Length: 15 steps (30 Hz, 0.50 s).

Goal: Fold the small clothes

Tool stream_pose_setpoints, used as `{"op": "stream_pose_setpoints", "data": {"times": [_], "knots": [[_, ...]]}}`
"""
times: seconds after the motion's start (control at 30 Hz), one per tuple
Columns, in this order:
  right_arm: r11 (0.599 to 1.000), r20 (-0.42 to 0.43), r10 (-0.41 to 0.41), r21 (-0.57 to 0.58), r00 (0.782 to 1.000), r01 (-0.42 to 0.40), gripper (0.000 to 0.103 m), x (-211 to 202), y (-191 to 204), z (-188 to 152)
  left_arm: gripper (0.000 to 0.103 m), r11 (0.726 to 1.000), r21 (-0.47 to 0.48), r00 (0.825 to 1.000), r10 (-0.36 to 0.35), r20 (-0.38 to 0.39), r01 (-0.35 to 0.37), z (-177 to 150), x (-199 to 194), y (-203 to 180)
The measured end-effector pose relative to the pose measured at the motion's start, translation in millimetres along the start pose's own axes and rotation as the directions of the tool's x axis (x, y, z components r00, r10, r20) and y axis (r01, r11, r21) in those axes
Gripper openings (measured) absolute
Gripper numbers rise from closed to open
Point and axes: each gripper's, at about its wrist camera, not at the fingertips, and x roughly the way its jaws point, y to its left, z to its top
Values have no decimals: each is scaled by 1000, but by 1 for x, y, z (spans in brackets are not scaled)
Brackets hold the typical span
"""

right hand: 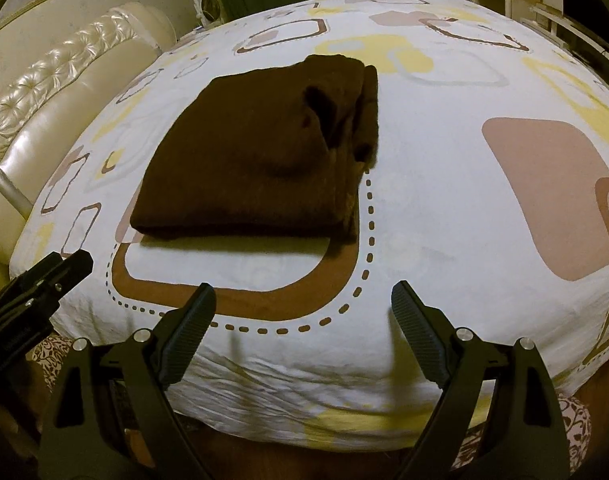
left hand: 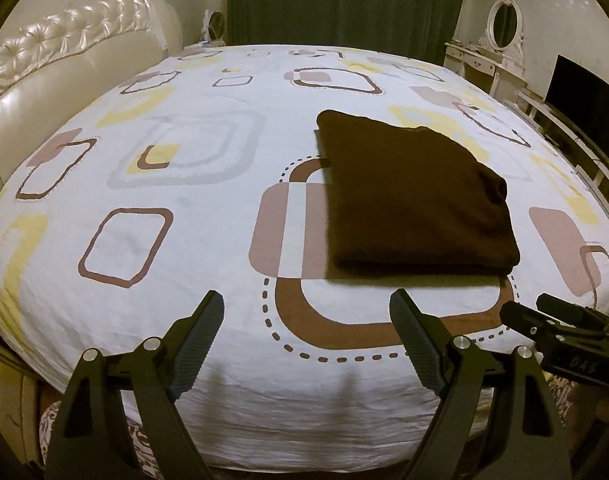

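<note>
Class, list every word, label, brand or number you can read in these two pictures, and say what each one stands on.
"DAS": faint raised letters on the body of the right gripper, seen in the left wrist view; legible only with effort.
A faint marking on the left gripper body at the left edge of the right wrist view: too blurred to read.
No writing shows on the folded brown garment or the patterned bedsheet.

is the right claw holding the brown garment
No, the right claw is open and empty above the bedsheet, short of the folded brown garment.
</note>
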Motion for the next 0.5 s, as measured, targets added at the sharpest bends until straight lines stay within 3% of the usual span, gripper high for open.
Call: {"op": "stream_pose_setpoints", "data": {"times": [0.5], "knots": [[1000, -10, 3, 0, 1000, -3, 89, 1, 1, -1, 86, 1000, -3, 1000, 2, 3, -2, 0, -2, -1]]}}
